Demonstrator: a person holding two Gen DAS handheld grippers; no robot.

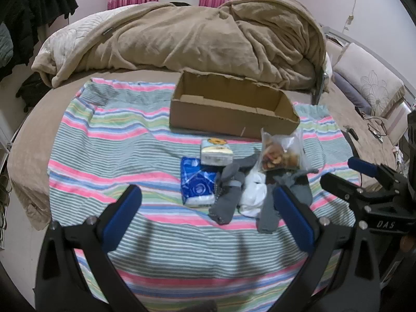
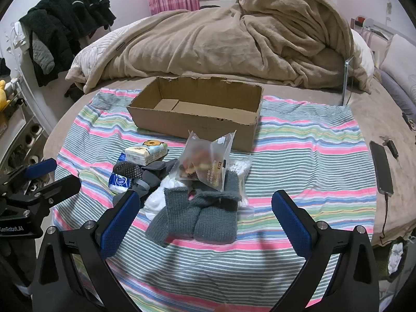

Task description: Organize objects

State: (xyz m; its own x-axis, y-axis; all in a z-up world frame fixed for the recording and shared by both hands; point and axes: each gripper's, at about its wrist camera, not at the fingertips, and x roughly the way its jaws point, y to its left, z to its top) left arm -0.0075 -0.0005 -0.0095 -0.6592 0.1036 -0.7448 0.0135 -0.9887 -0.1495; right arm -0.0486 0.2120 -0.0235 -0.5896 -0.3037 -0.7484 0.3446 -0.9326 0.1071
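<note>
An empty open cardboard box point(image 1: 231, 109) point(image 2: 197, 111) sits on a striped cloth. In front of it lies a pile: a clear snack bag point(image 1: 282, 154) point(image 2: 205, 161), a small tissue pack with a bear print point(image 1: 215, 152) point(image 2: 145, 152), a blue tissue pack point(image 1: 196, 184) point(image 2: 119, 180), grey socks point(image 1: 228, 195) point(image 2: 127, 170), grey knit gloves point(image 2: 200, 213) point(image 1: 286, 197) and something white point(image 1: 253, 192) point(image 2: 158, 197). My left gripper point(image 1: 206, 218) is open and empty, just short of the pile. My right gripper point(image 2: 205, 221) is open and empty, its jaws either side of the gloves but nearer the camera.
The striped cloth point(image 1: 117, 140) point(image 2: 312, 156) covers the near part of a bed. A rumpled beige blanket point(image 1: 208, 39) point(image 2: 234, 33) lies behind the box. A phone on a cable point(image 2: 381, 166) lies at the right. Dark clothes point(image 2: 59, 23) hang at the left.
</note>
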